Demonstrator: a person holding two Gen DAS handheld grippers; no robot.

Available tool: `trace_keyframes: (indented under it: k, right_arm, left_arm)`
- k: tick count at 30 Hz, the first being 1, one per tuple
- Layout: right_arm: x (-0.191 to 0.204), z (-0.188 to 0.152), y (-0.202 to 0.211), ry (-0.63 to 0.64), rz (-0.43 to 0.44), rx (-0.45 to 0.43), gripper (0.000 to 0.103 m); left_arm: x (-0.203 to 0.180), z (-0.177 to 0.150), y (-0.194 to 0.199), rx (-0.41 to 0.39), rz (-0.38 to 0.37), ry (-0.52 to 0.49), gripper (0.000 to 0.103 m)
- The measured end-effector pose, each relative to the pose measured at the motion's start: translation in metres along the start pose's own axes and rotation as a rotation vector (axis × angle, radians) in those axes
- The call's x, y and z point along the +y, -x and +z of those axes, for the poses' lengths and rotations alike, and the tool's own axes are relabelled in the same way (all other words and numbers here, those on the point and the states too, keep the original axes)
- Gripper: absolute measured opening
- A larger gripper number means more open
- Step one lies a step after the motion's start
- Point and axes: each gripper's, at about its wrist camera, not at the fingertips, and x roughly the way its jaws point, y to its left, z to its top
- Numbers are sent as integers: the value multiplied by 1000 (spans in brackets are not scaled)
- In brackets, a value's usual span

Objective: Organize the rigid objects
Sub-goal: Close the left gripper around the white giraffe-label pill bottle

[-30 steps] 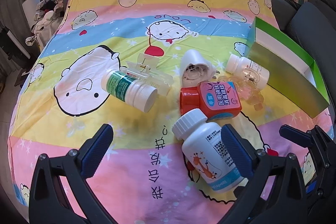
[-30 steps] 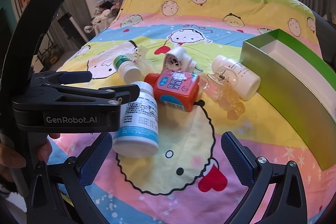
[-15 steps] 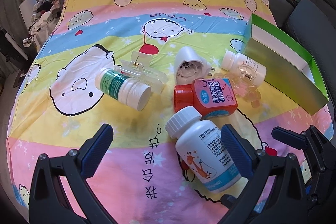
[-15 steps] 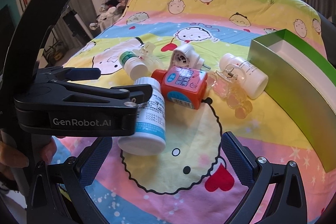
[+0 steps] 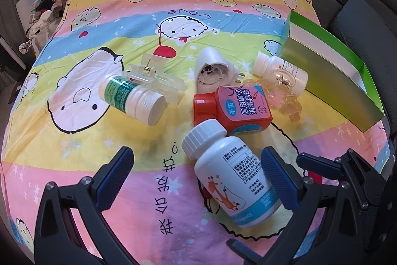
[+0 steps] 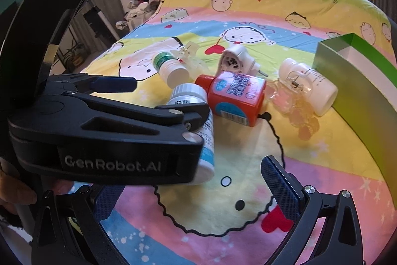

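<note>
**Desk:** What does this show, and why is your left tool down that low?

**Operator:** I have the left gripper [image 5: 196,175] spread wide over the cartoon bedsheet [image 5: 104,140], jaws fully parted and holding nothing. Its right pad [image 5: 279,180] sits just beside the giraffe bottle [image 5: 235,180], which lies on its side with its white cap towards the pile. I judge this to be the approach to a grasp: the bottle is the nearest piece and lies clear of the tangle on its near side, so it is the easy first pick.

**Desk:** And the other hand?

**Operator:** The right gripper [image 6: 193,185] hangs open and empty over the sheet's near edge, apart from the pile. From its camera the left tool's black frame covers much of the bottle.

**Desk:** Where does everything go?

**Operator:** Presumably the green box [image 5: 332,81], open-topped at the right edge of the bed, with nothing visible in the part I can see. The red bottle [image 5: 238,106] touches the giraffe bottle's cap; behind it are the white plug-in device [image 5: 213,71], a small white bottle [image 5: 280,71] under a clear hair clip [image 5: 285,98], and farther left a green-labelled bottle [image 5: 131,96] against a second clear clip [image 5: 158,78].

**Desk:** Any risk?

**Operator:** The round bottle may roll on soft fabric if the pads close off-centre.
</note>
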Motion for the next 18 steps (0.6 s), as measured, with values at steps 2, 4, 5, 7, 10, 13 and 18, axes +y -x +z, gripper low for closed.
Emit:
trace_keyframes:
  k: [2,4,5,7,10,13,18]
  right_arm:
    - [-1,0,-3,-11,13,-4,103]
    - [-2,1,-6,-28,21,-4,103]
    - [-2,1,-8,-38,22,-2,103]
    - [-4,2,-12,-57,32,2,103]
    - [-4,2,-16,-72,55,-2,103]
    - [-2,3,-20,-66,70,-4,95]
    - [-3,3,-24,-82,99,-5,85]
  left_arm:
    - [0,0,-3,9,-15,11,101]
    - [1,-1,-5,20,-36,25,99]
    - [1,-1,-6,24,-46,30,98]
    - [0,-2,-9,32,-64,37,95]
    - [-3,-2,-12,38,-72,37,94]
    - [-4,-3,-14,47,-88,37,93]
    - [-2,-4,-18,63,-141,52,85]
